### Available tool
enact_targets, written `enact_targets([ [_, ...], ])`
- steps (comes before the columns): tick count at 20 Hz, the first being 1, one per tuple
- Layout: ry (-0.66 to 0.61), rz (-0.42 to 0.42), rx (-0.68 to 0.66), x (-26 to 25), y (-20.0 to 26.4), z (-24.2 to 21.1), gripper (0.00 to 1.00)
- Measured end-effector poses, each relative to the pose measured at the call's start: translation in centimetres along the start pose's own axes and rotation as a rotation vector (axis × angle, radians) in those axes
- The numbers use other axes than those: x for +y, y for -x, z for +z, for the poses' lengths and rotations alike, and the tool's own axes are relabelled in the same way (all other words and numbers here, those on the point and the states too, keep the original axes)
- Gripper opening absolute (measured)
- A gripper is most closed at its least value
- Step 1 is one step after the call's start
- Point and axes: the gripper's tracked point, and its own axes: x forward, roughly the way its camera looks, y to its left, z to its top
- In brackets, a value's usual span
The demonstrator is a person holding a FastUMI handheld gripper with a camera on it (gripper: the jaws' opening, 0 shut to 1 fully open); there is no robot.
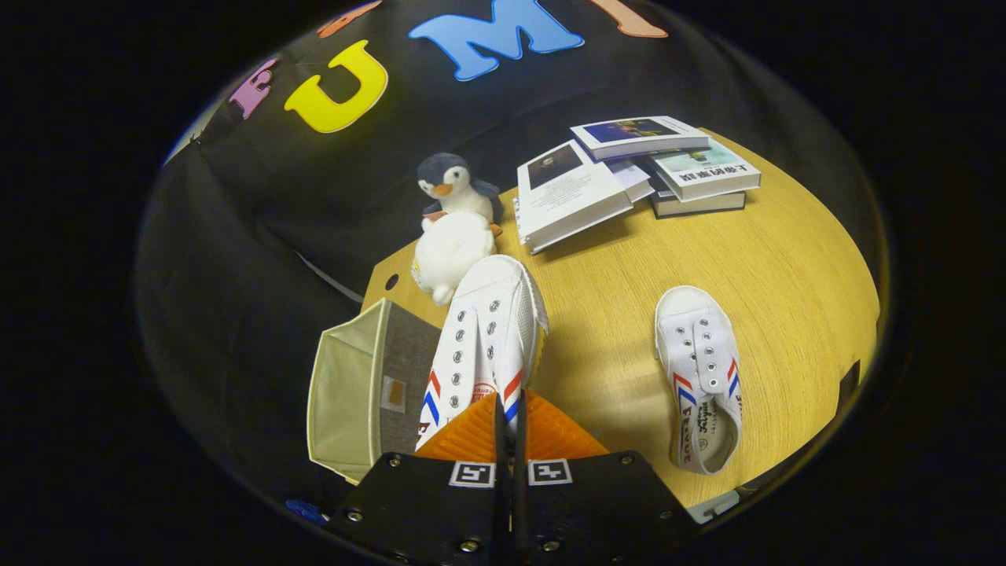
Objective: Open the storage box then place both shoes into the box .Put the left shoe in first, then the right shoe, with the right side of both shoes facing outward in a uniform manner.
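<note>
I have the gripper (pixel 509 428) closed tight, its two fingers pressed together with hardly a gap, and they pinch the heel end of a white canvas shoe (pixel 483 338). That shoe hangs lifted above the table (pixel 786 275), its toe pointing away from me toward the far side, eyelets and red and blue side stripes facing up at me. I take it as clamped by both fingers, since the shoe's collar runs straight into the seam between them.

Just beside the held shoe, on its left, sits the storage box (pixel 365 389), a pale fabric bin with a grey side panel. Its opening faces left, off the table edge, and I can see its light lining. The held shoe overlaps the box's right wall from where I look, but I cannot tell whether they touch.

The second shoe (pixel 702 377) lies flat on the wooden table, well apart to the right of the fingers, toe pointing away, its opening toward me, with the same red and blue stripes on its sides.

Beyond the held shoe's toe stands a stuffed penguin (pixel 454 224), white belly and dark head, near the table's back left corner. To its right, a loose pile of books (pixel 629 177) rests on the table, some overlapping each other at angles.
</note>
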Motion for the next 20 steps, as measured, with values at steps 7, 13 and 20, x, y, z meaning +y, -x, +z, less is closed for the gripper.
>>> enact_targets([
  [7, 0.025, 0.064, -0.037, 6.4, 1.7, 1.9, 0.01],
  [13, 0.07, 0.109, -0.025, 11.8, 1.3, 1.6, 0.01],
  [20, 0.106, 0.137, 0.018, 16.3, -1.2, -0.9, 0.01],
])
